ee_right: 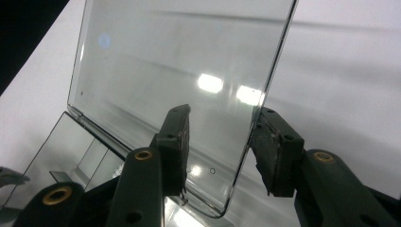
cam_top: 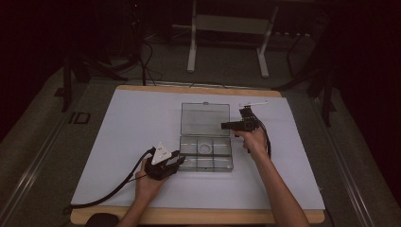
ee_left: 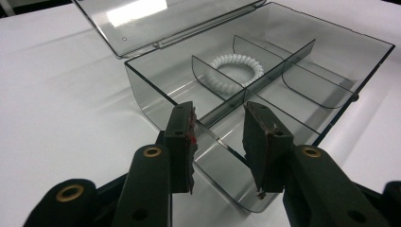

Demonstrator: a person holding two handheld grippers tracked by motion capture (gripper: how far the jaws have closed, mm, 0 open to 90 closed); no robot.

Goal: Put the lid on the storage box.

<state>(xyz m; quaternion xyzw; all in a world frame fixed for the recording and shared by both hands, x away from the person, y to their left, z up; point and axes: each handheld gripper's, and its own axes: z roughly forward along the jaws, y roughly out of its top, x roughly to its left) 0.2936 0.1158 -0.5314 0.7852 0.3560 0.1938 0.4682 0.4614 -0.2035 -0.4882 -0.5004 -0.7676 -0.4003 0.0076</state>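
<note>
Left gripper [cam_top: 178, 158]: jaws parted, gripping nothing, straddling the near-left corner wall of the clear box [ee_left: 265, 94]; in the left gripper view one jaw is sitting outside the wall, the other over the near compartment.

Right gripper [cam_top: 226, 125]: jaws spread, holding nothing, bracketing the right edge of the lid [ee_right: 179, 85]; contact cannot be told.

The box is lying mid-surface, its lid swung back and lying on the far side. White coiled ring [ee_left: 237, 68] is resting in the middle far compartment.

White surface [cam_top: 132, 127] is sitting on a wooden board; a thin white stick [cam_top: 254, 103] is lying far right of the lid.
</note>
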